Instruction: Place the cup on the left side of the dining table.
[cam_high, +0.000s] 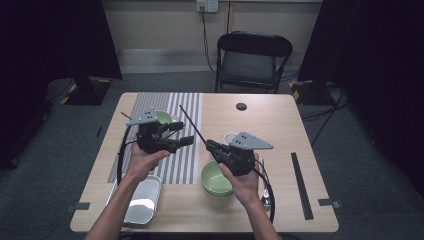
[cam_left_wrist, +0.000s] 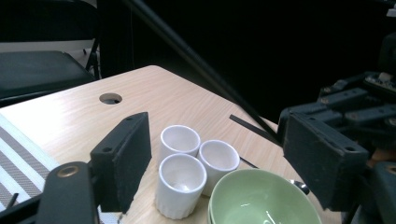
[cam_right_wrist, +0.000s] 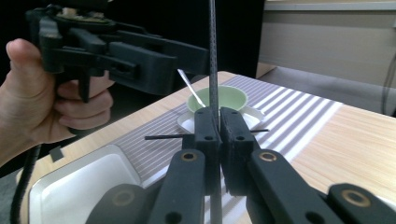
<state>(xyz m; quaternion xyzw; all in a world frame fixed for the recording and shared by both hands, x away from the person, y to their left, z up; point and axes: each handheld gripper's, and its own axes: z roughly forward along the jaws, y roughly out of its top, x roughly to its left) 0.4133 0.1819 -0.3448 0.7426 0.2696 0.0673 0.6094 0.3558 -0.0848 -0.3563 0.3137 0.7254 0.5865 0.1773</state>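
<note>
Above the middle of the table (cam_high: 280, 115), we list one thin black rod (cam_high: 192, 125), pinched between the pressed-together jaws of the right gripper (cam_high: 212, 145). In the right gripper view the rod (cam_right_wrist: 213, 56) passes through the narrow seam between the two pads and rises past them out of the top of the picture. In the high view it slants from the jaws up and away toward the far left, over the striped mat (cam_high: 185, 120).

Left gripper (cam_high: 186, 134): held over the mat, near the table's left edge, jaws spread wide, nothing between them. Through its own camera we see the gap framing three white cups (cam_left_wrist: 187, 168) and a green bowl (cam_left_wrist: 257, 200) lying beyond. The rod (cam_left_wrist: 187, 51) crosses that view as a dark diagonal, apart from the left pads.

Other items we note: a second green bowl (cam_right_wrist: 219, 99) with a spoon on a white plate at the mat's far part; a white tray (cam_high: 142, 200) at the near left corner; a black strip (cam_high: 301, 185) along the right edge; a round hole (cam_high: 241, 106) near the far edge.
</note>
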